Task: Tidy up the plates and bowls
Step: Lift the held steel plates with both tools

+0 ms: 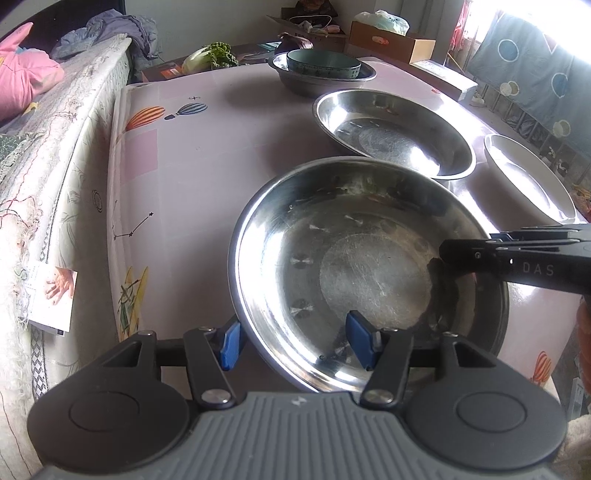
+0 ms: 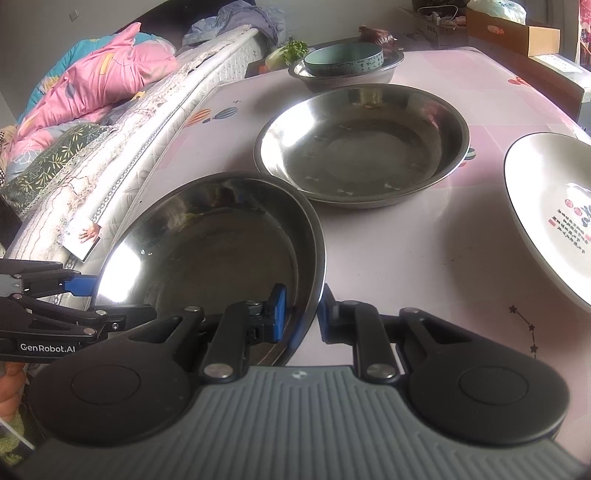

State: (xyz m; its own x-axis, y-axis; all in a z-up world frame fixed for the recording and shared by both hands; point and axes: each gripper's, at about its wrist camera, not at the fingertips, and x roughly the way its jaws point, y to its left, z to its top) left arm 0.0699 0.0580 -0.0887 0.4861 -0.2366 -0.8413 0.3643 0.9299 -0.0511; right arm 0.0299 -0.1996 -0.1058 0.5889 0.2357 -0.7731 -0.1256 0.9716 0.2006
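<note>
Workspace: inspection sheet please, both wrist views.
Surface: pink patterned tablecloth.
Job's things: near steel plate; second steel plate behind it; white plate at right; teal bowl nested in steel basin.
Clutter: vegetables, cardboard box at the far edge.
Grippers: left claw and right claw each straddle the near plate's rim, not closed.
Cables: nothing seen.
Surroundings: bed, pink quilt.

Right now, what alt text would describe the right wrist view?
The right gripper straddles the rim of a steel plate on a pink table, while the left gripper meets its far rim. Beyond sit a second steel plate and a white plate.
</note>
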